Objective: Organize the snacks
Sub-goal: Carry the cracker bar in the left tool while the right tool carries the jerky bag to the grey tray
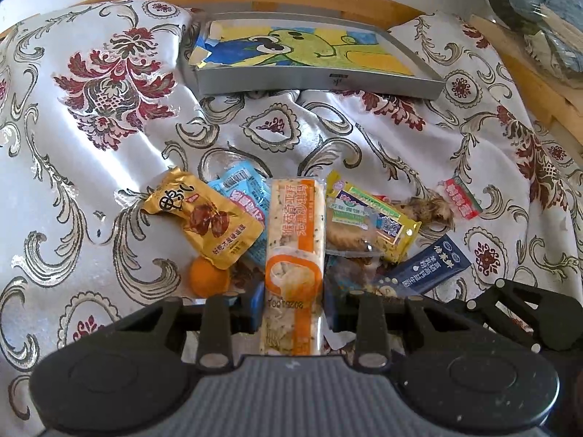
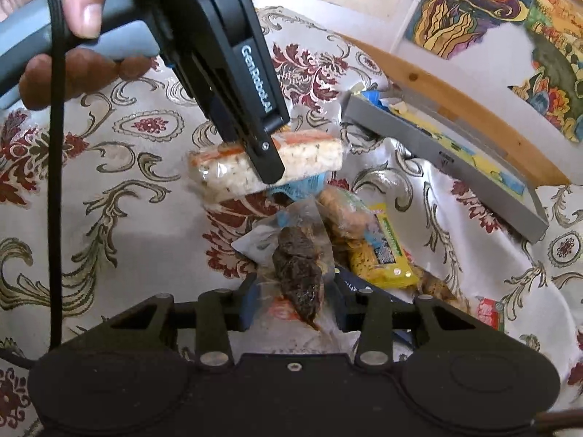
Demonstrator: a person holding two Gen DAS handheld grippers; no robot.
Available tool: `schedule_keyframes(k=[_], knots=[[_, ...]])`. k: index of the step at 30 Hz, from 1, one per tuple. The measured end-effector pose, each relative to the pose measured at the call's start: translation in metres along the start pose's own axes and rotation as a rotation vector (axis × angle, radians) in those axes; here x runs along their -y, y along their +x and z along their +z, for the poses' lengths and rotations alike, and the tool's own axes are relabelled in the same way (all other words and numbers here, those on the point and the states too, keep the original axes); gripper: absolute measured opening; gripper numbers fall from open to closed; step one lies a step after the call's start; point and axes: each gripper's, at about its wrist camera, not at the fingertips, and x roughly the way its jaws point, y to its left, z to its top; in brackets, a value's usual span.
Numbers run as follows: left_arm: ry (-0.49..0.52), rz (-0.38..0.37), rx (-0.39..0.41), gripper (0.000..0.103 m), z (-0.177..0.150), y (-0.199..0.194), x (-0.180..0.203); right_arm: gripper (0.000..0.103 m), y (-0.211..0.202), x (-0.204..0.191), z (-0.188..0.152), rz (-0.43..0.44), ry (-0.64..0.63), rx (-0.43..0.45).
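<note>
Orange-and-white rice cracker bar (image 1: 293, 255) clamped in the left gripper (image 1: 291, 313), lifted above the snack pile

Right gripper (image 2: 293, 302) is closed on a clear packet of dark dried snack (image 2: 298, 269); below lie a gold packet (image 1: 204, 218), a small orange (image 1: 208, 277), a yellow packet (image 1: 371, 218) and a navy sachet (image 1: 426, 267) on the floral cloth (image 1: 109, 145); a grey tray (image 1: 313, 83) with a cartoon drawing sits beyond the pile; a hand (image 2: 65, 36) grips the left gripper's handle.

Snack pile (image 1: 291, 225) crowded; cloth (image 1: 91, 189) leftward bare.
</note>
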Motion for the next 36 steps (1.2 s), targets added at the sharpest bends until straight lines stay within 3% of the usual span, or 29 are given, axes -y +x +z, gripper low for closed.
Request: schedule_keyframes(k=[9,18,26,36], knots=[[-0.012,-0.008,0.025,0.035,0.007,-0.006,0.002,0.042,-0.018,0.004,0.008,-0.058,-0.055,0.084],[-0.041,0.002,0.079,0.035,0.034,-0.010,-0.001,0.042,-0.020,0.037,0.024,-0.122,-0.042,0.120],[-0.040,0.012,0.140,0.035,0.082,-0.008,0.001,0.042,-0.004,0.094,0.060,-0.166,-0.061,0.154],[-0.102,0.046,0.195,0.035,0.161,0.021,0.013,0.043,0.051,0.182,0.098,-0.219,0.022,0.151]])
